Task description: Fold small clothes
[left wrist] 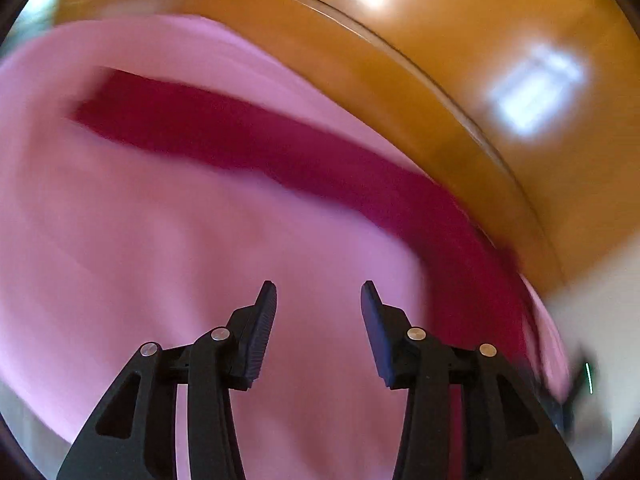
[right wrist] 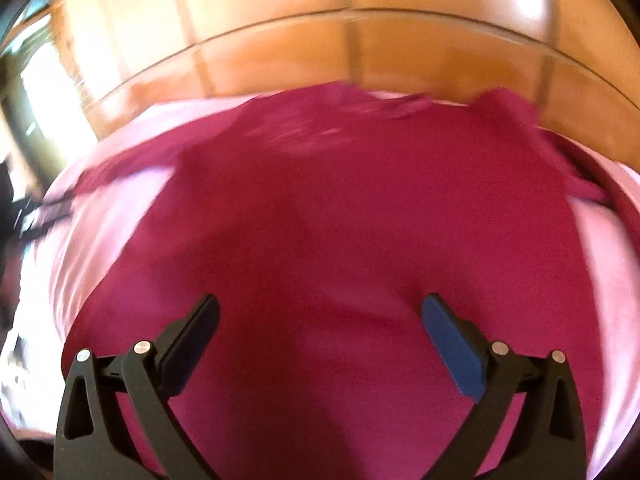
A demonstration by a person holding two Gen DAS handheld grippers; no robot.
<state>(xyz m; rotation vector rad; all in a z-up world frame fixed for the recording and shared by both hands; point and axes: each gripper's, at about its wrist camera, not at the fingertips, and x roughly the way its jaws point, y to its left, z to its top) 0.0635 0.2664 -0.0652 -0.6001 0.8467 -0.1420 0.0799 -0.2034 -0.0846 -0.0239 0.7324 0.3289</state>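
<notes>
Magenta garment (right wrist: 340, 240) on pink cloth (left wrist: 160, 240), left claw (left wrist: 319, 294), right claw (right wrist: 320, 312) both spread wide, empty.

- The left gripper (left wrist: 319, 292) has its two fingers apart, with nothing between them.
- Under it lies a light pink cloth (left wrist: 160, 240).
- A dark red cloth (left wrist: 280, 152) lies across the pink one.
- Behind them is a shiny brown table (left wrist: 460, 40).
- Everything is blurry.

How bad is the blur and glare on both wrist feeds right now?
Left wrist view: heavy motion smear on the pink cloth and dark red garment, bright window glare on the wooden table; the left gripper stays sharp. Right wrist view: the garment's far edge is streaked, glare washes out the wood; the right gripper is crisp.
</notes>
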